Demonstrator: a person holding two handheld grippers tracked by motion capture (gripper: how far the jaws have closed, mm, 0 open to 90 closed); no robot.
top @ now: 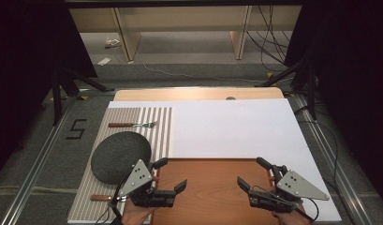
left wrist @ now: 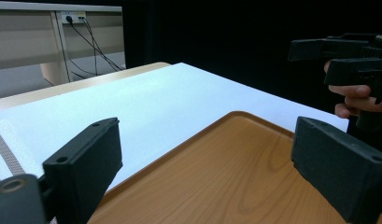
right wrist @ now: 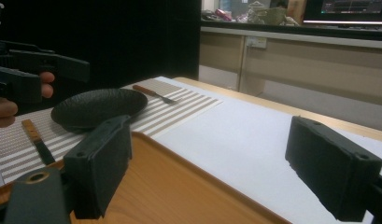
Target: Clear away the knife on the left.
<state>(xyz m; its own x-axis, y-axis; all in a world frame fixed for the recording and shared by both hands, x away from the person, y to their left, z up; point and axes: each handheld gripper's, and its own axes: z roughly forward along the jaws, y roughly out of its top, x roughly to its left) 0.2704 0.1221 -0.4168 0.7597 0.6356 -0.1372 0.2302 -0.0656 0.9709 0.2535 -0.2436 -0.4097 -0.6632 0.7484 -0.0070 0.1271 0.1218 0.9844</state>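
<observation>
Left gripper (top: 173, 174) is held over the near-left edge of the wooden tray (top: 212, 187), jaws spread wide, nothing between them. Right gripper (top: 253, 173) is held over the tray's near-right edge, jaws likewise spread and empty. The two grippers are pointed toward each other across the tray. The tray is set at the near side of the white table (top: 236, 126). A dark plate (top: 119, 152) is seen on the striped placemat (top: 156, 126) just left of the tray, with a fork (top: 133, 124) beyond it and a knife (top: 101, 197) nearer.
</observation>
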